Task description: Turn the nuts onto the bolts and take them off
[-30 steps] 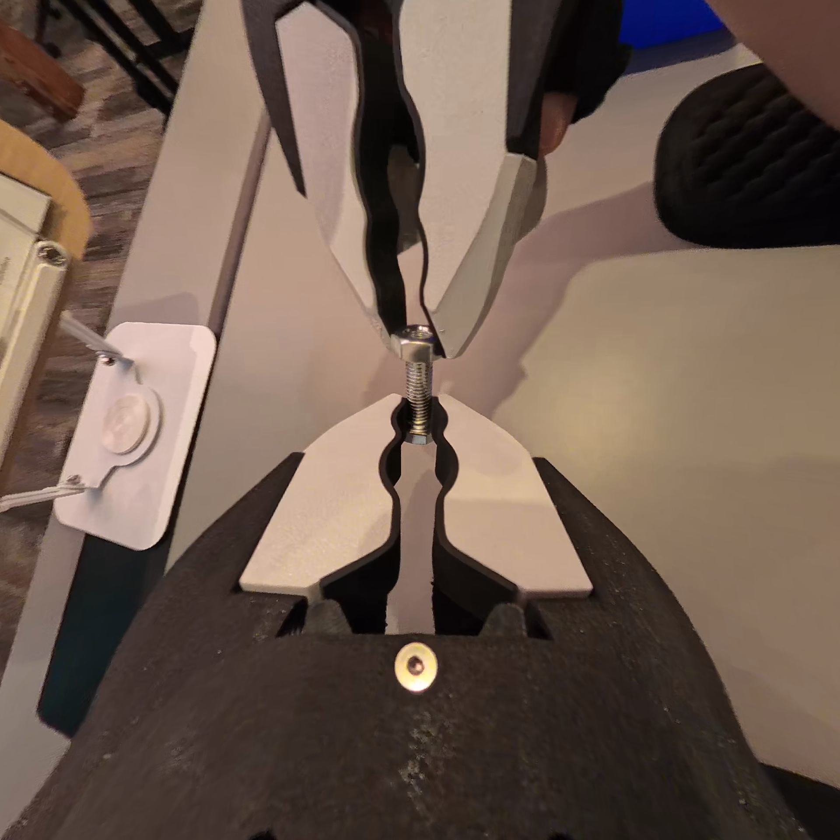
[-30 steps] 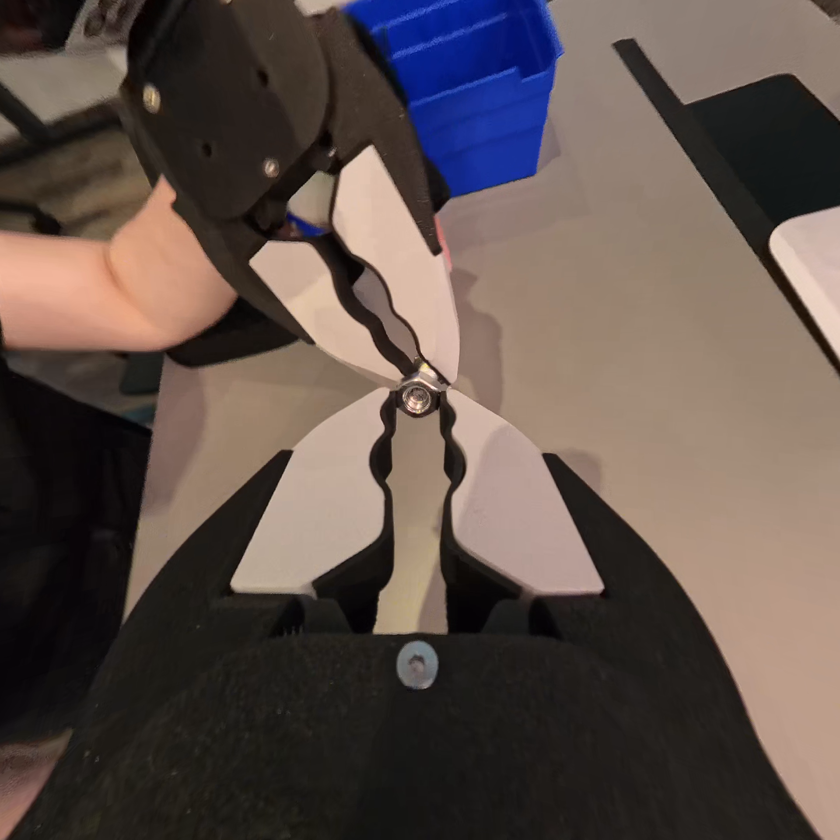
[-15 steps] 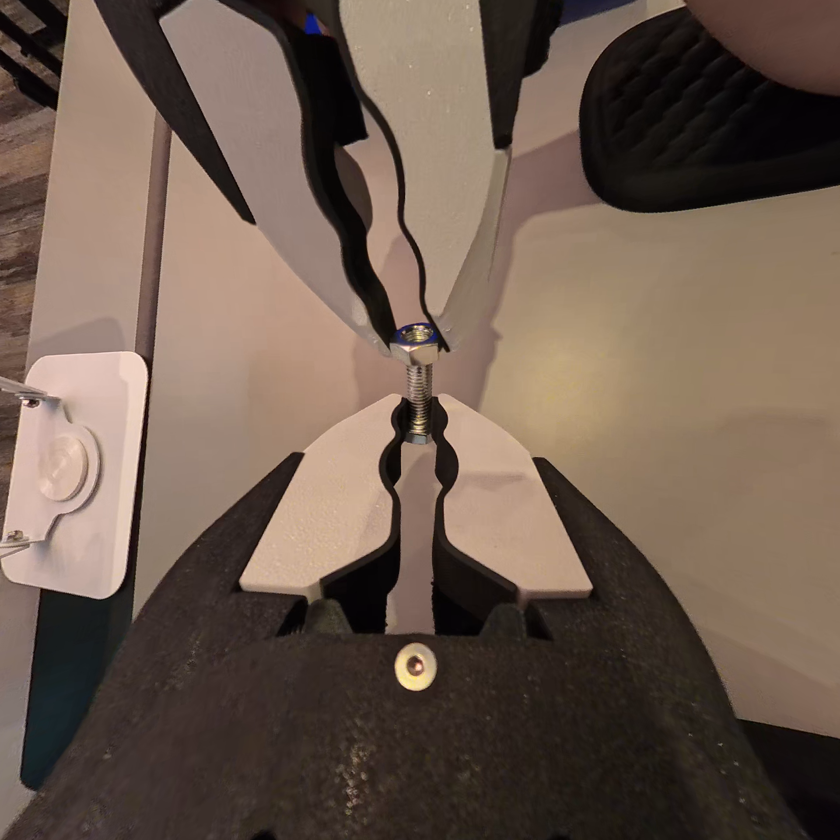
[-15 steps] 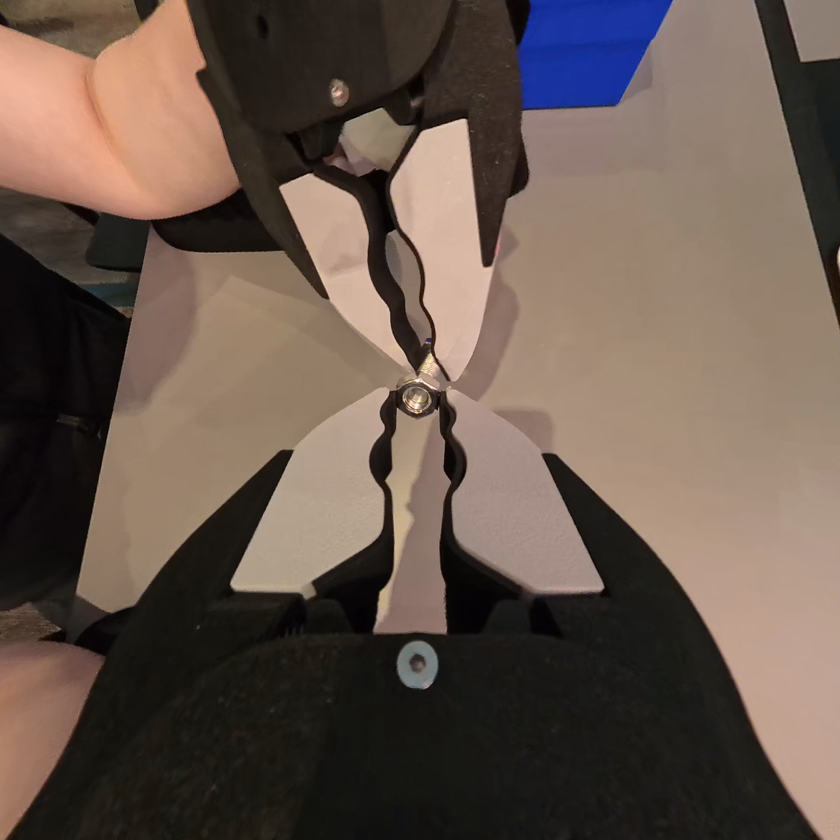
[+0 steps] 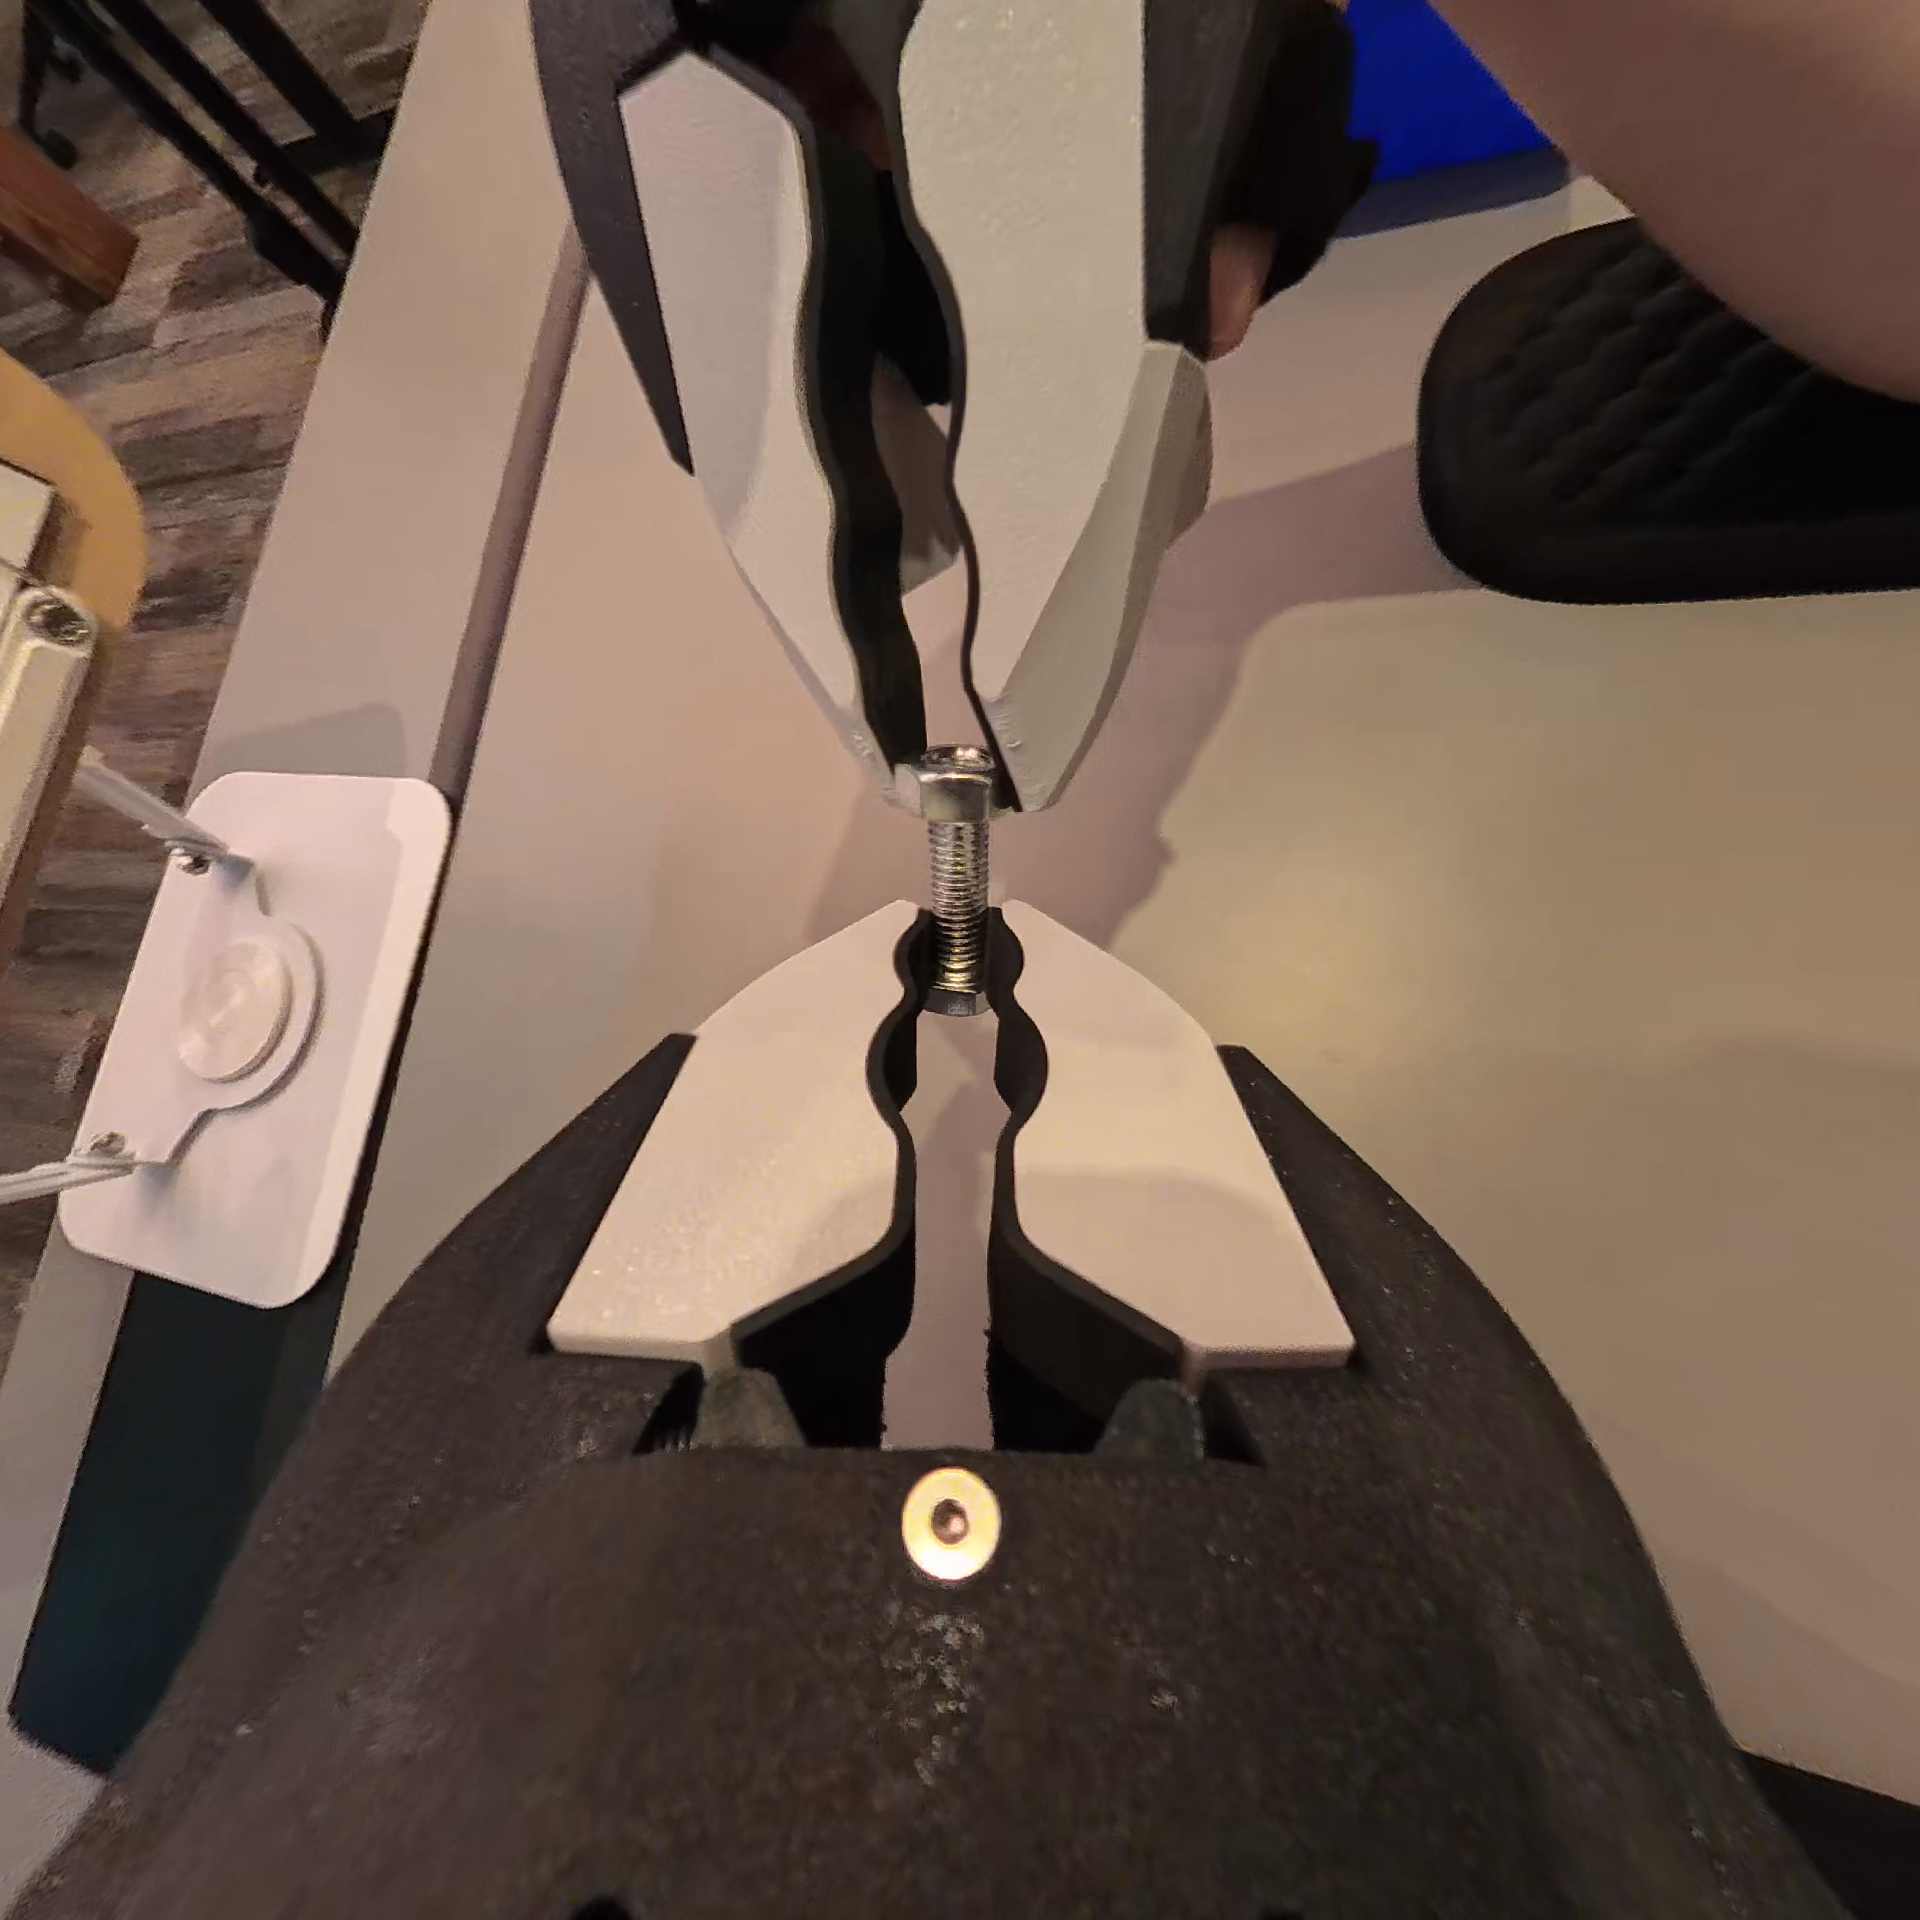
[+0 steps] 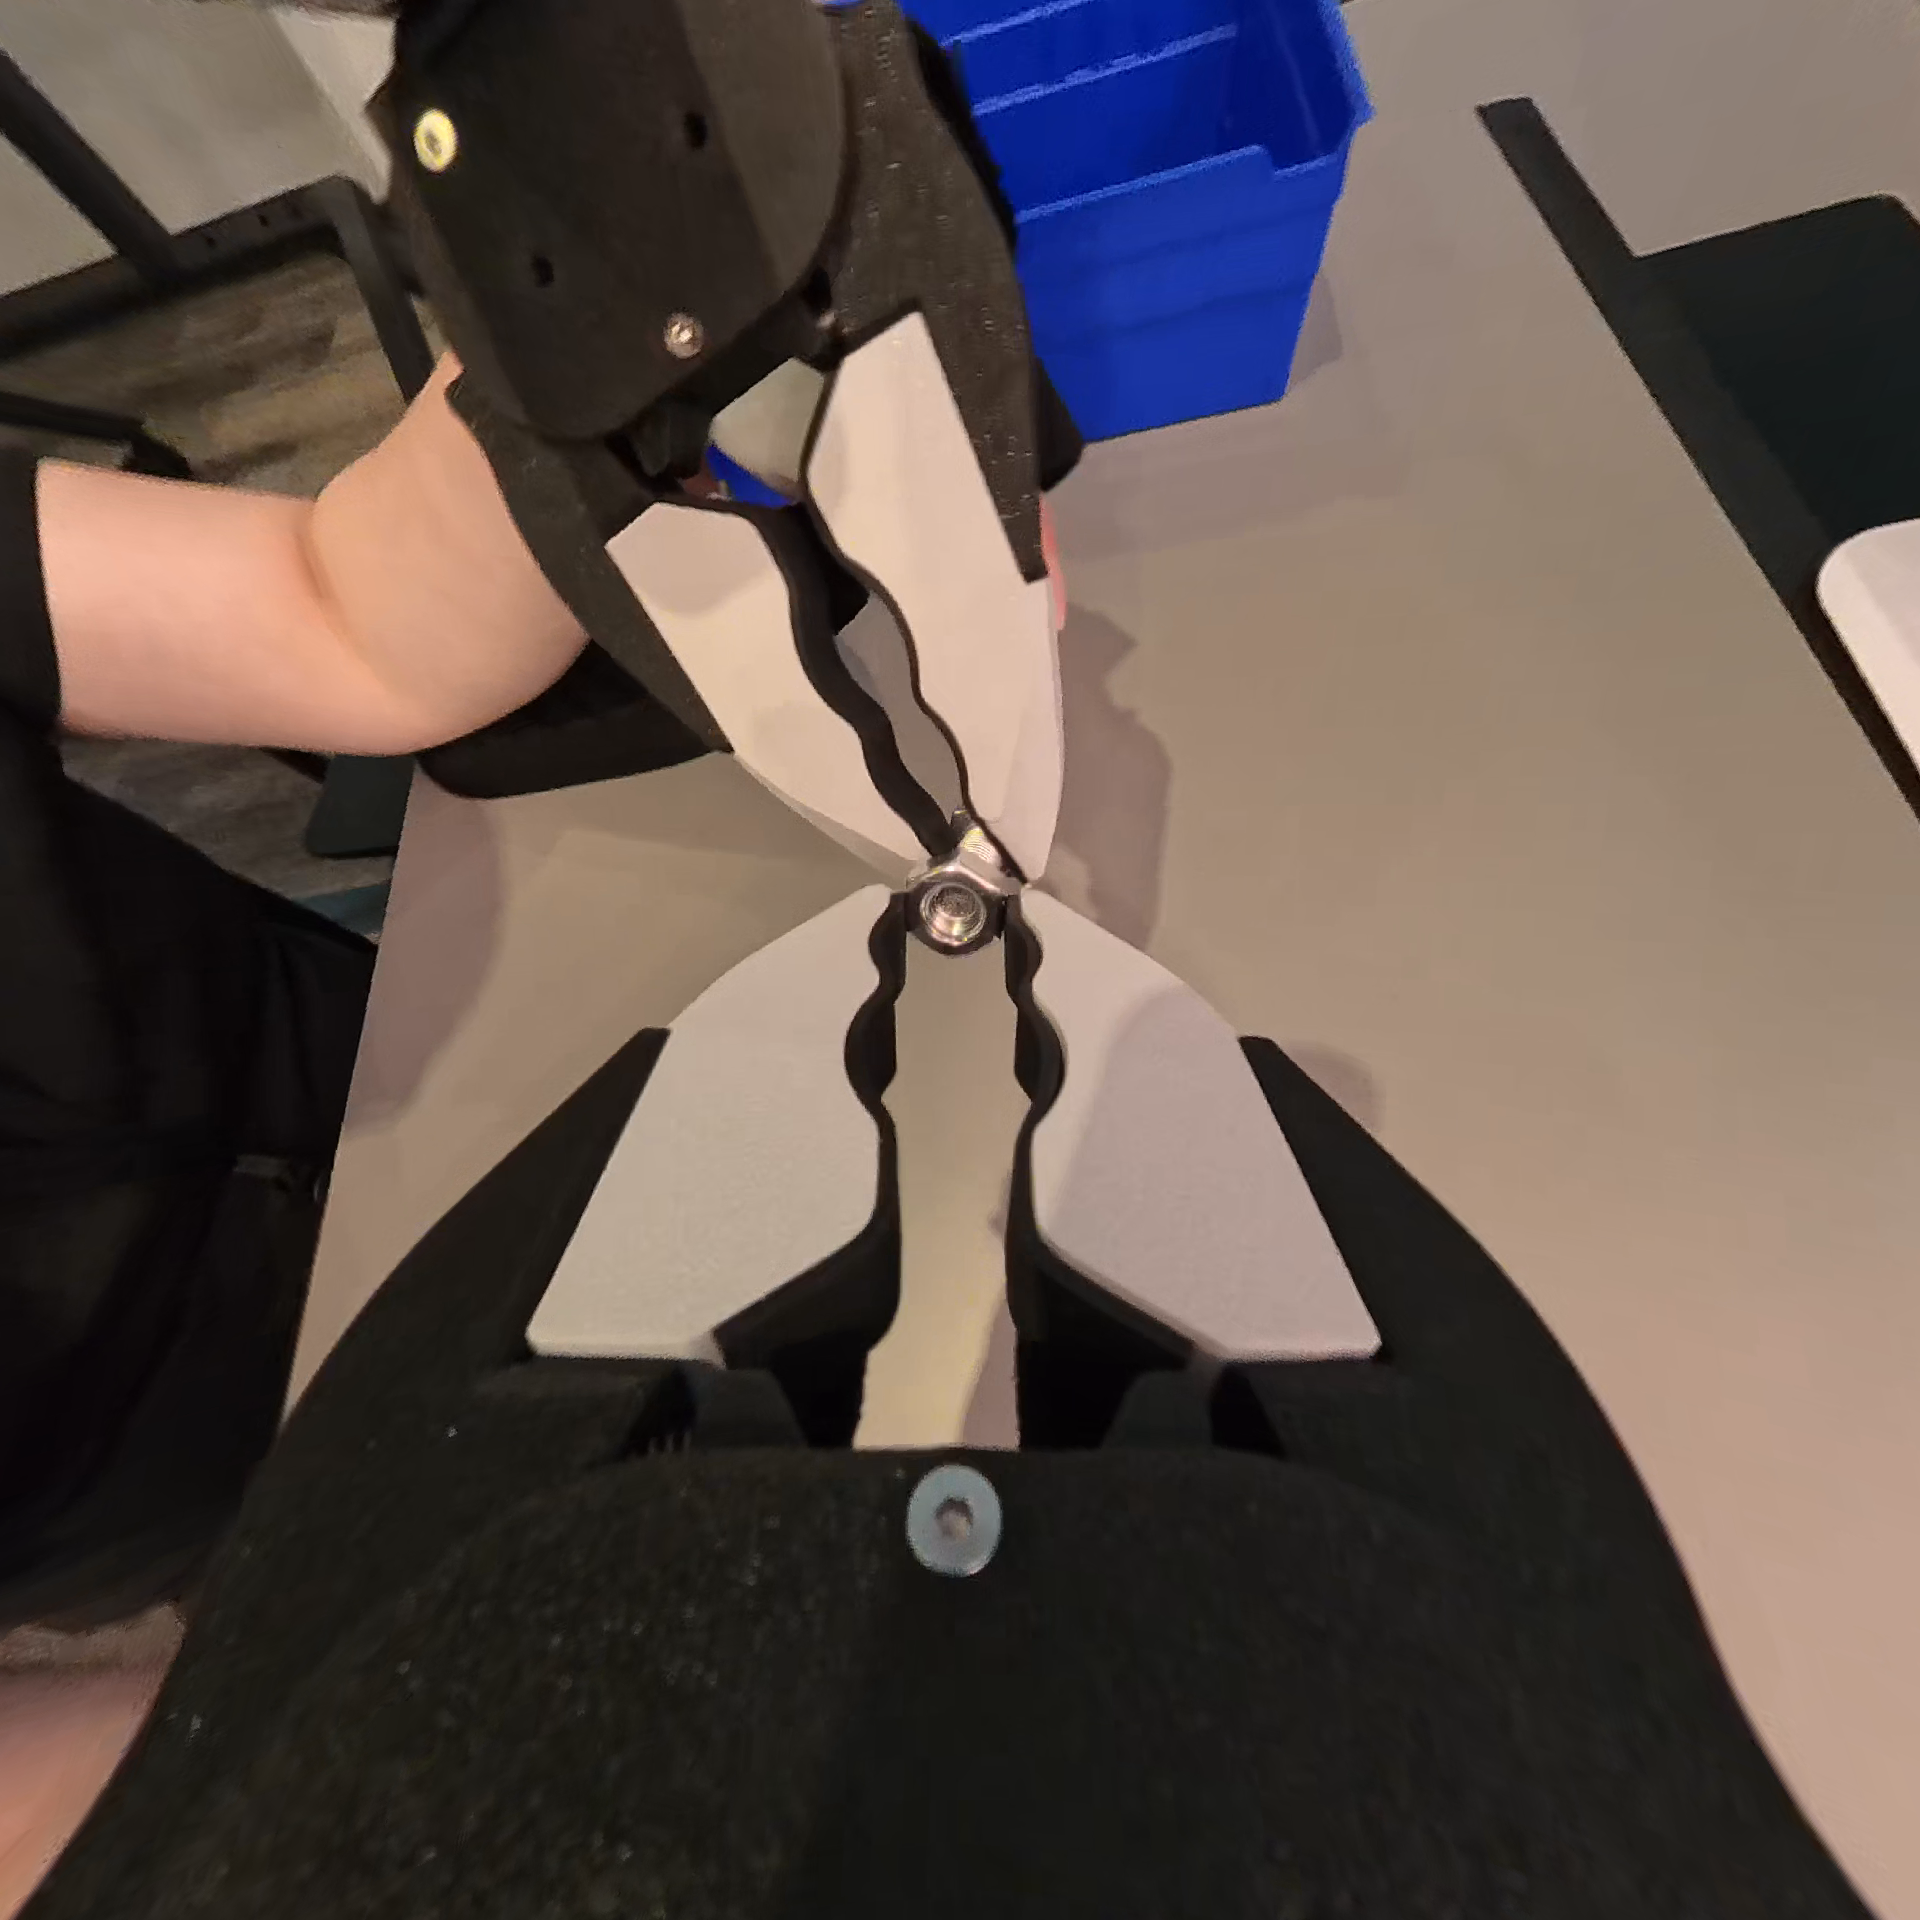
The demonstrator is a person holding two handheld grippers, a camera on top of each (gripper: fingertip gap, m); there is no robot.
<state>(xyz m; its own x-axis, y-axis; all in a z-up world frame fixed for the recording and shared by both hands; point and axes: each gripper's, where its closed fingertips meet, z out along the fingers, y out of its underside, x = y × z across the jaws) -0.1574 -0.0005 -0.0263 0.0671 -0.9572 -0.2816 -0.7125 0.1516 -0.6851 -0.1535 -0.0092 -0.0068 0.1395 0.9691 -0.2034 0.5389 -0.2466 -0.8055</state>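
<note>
Left gripper (image 5: 958, 940) pinches the bolt (image 5: 957, 902) by its head; right gripper (image 6: 954, 920) fingers clamp the nut (image 6: 952, 914). It sits at the thread's tip, most of the thread bare.

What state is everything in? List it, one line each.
bolt: held clear of the table, threads bare mid-shaft.
nut: threaded on the bolt's tip.
left gripper: shut on the bolt's head end.
right gripper: shut on the nut.
blue bin: upright on the table, contents hidden.
</note>
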